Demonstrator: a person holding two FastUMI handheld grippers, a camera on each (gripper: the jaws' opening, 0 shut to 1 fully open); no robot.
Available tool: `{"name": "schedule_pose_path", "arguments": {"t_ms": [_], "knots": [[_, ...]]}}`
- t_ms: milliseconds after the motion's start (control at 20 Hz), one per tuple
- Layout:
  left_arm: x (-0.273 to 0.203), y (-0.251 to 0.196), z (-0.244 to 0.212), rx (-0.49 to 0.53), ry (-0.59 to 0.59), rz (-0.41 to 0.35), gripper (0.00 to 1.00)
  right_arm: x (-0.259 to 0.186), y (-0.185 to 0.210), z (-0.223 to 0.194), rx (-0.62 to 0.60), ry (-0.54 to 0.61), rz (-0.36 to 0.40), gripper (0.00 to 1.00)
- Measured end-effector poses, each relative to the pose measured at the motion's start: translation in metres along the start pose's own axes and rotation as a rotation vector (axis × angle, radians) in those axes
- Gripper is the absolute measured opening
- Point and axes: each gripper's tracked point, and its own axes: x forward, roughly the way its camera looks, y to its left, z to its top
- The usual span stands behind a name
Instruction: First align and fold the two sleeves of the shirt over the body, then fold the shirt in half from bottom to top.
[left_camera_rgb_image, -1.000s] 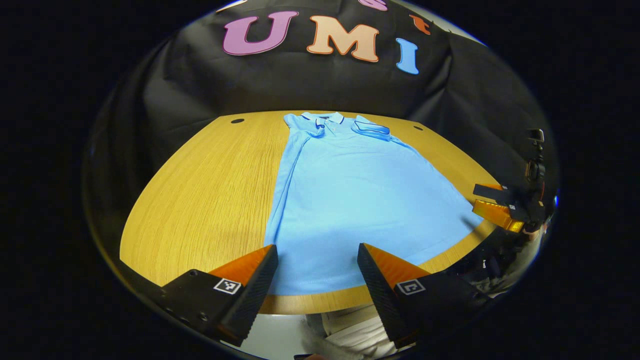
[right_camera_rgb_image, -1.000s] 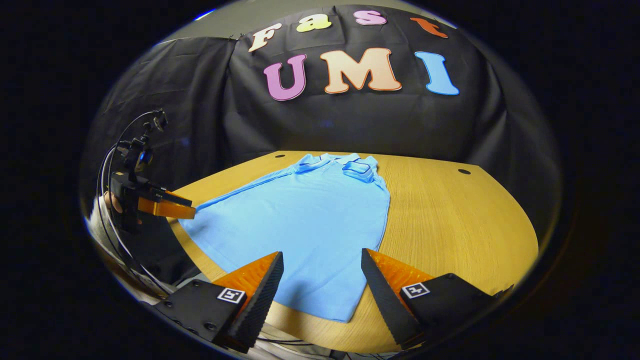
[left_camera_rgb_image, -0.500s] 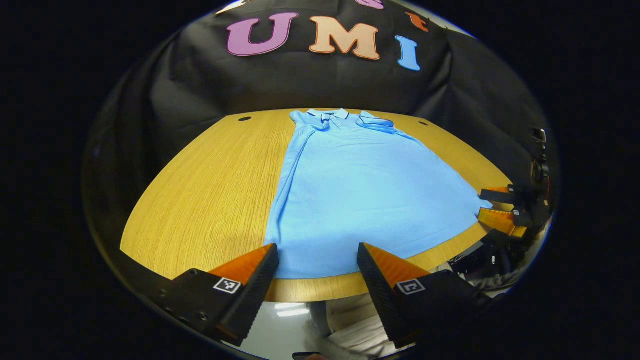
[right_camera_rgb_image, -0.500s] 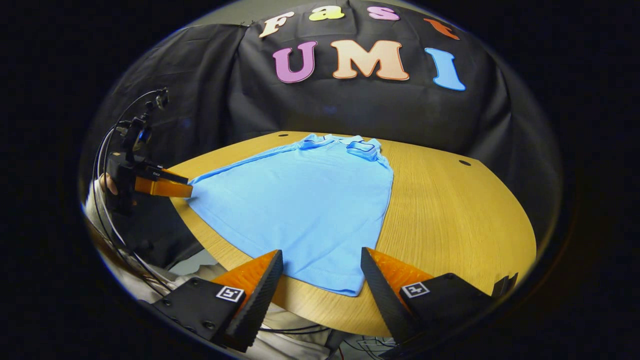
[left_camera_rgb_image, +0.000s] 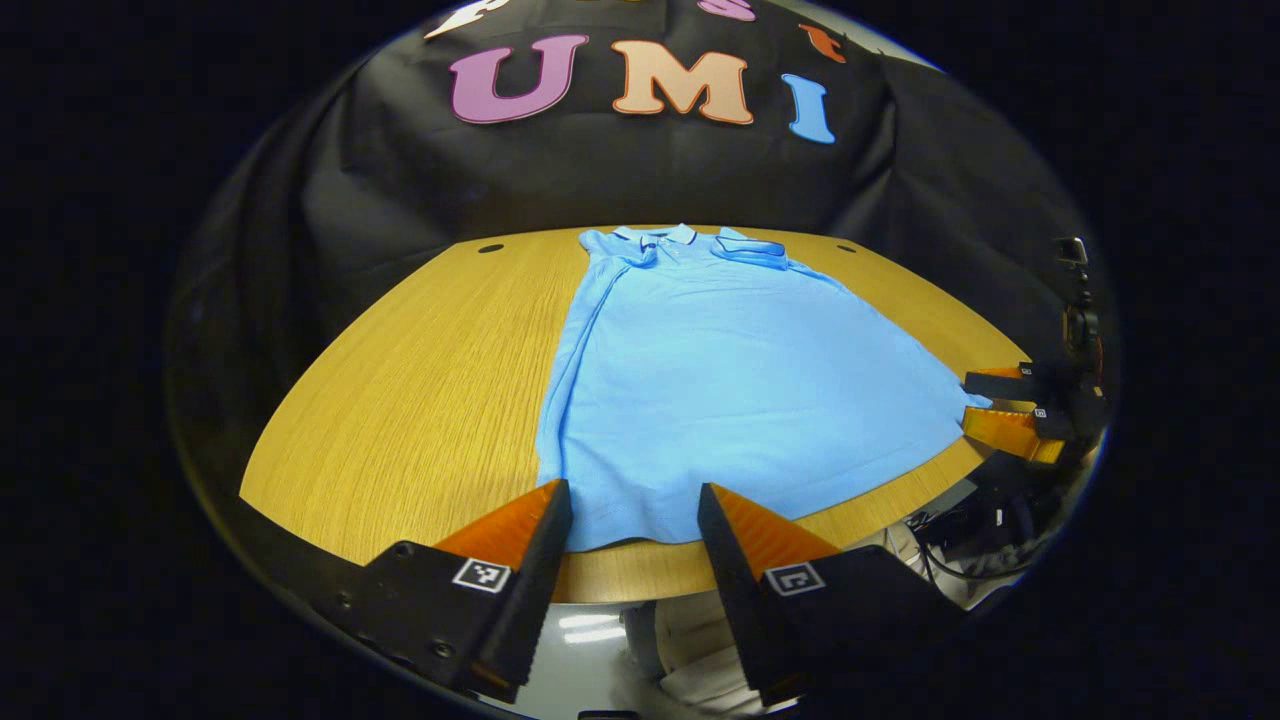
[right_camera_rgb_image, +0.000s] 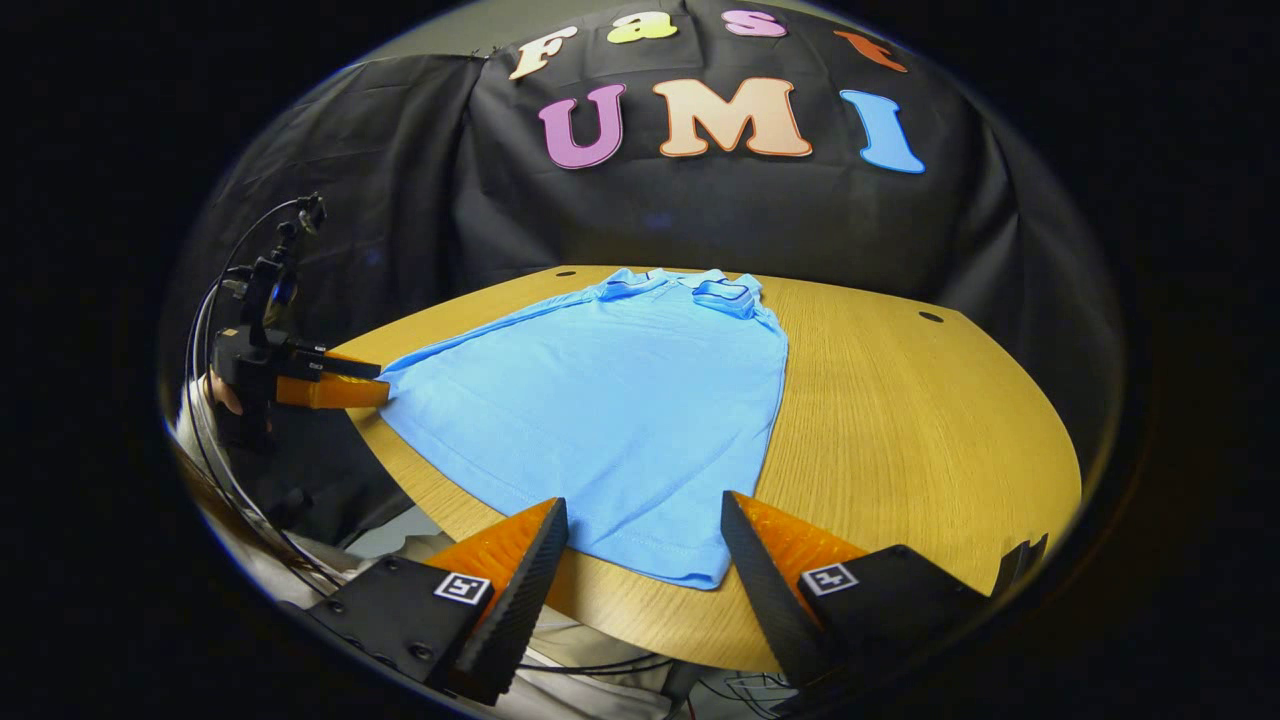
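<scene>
Light blue polo shirt (left_camera_rgb_image: 720, 370) lies flat in front of you, collar (left_camera_rgb_image: 655, 238) toward the black cloth wall (right_camera_rgb_image: 700, 220), both sleeves folded in over the body, hem along the near edge. Your left gripper (left_camera_rgb_image: 630, 520) and right gripper (right_camera_rgb_image: 640, 535) each sit at a hem corner, jaws released, fingers spread around the fabric. Beneath it, the wooden surface (right_camera_rgb_image: 920, 420) shows pale grain and small dark holes near the back.

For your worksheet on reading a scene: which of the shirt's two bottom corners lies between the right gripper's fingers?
The shirt's right-hand bottom corner, by the table's near edge; the other corner lies by the left gripper.
</scene>
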Motion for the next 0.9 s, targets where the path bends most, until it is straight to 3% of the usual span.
{"name": "schedule_pose_path", "arguments": {"t_ms": [50, 100, 150, 200, 250, 300, 350, 400, 450, 500, 550, 900], "knots": [[-0.001, -0.004, 0.000, 0.009, -0.009, -0.009, 0.71, 0.002, 0.004, -0.001, -0.003, -0.002, 0.007, 0.91], [0.000, -0.009, 0.001, 0.017, -0.012, -0.020, 0.58, 0.001, 0.006, -0.001, -0.008, -0.004, 0.012, 0.86], [0.001, -0.012, 0.000, 0.023, -0.020, -0.025, 0.52, 0.002, 0.010, 0.000, -0.014, -0.005, 0.022, 0.75], [0.001, -0.015, 0.002, 0.032, -0.026, -0.032, 0.35, 0.002, 0.015, -0.001, -0.018, -0.005, 0.033, 0.71], [0.002, -0.017, 0.002, 0.038, -0.034, -0.034, 0.29, 0.002, 0.019, 0.000, -0.020, -0.007, 0.040, 0.58], [0.003, -0.018, 0.003, 0.046, -0.041, -0.034, 0.17, 0.003, 0.023, 0.000, -0.021, -0.008, 0.053, 0.51], [0.005, -0.017, 0.005, 0.055, -0.049, -0.031, 0.12, 0.004, 0.026, 0.001, -0.018, -0.010, 0.061, 0.35], [0.005, -0.017, 0.006, 0.065, -0.056, -0.026, 0.05, 0.004, 0.028, 0.001, -0.021, -0.011, 0.058, 0.28], [0.004, -0.017, 0.006, 0.074, -0.061, -0.020, 0.04, 0.004, 0.028, 0.001, -0.033, -0.012, 0.052, 0.18], [0.006, -0.017, 0.007, 0.081, -0.066, -0.015, 0.01, 0.005, 0.031, 0.002, -0.043, -0.015, 0.053, 0.17], [0.006, -0.018, 0.007, 0.080, -0.075, -0.012, 0.01, 0.008, 0.030, 0.003, -0.034, -0.014, 0.049, 0.07], [0.009, -0.016, 0.012, 0.015, -0.074, -0.027, 0.00, 0.013, 0.029, 0.008, 0.001, -0.006, 0.017, 0.03]]}}
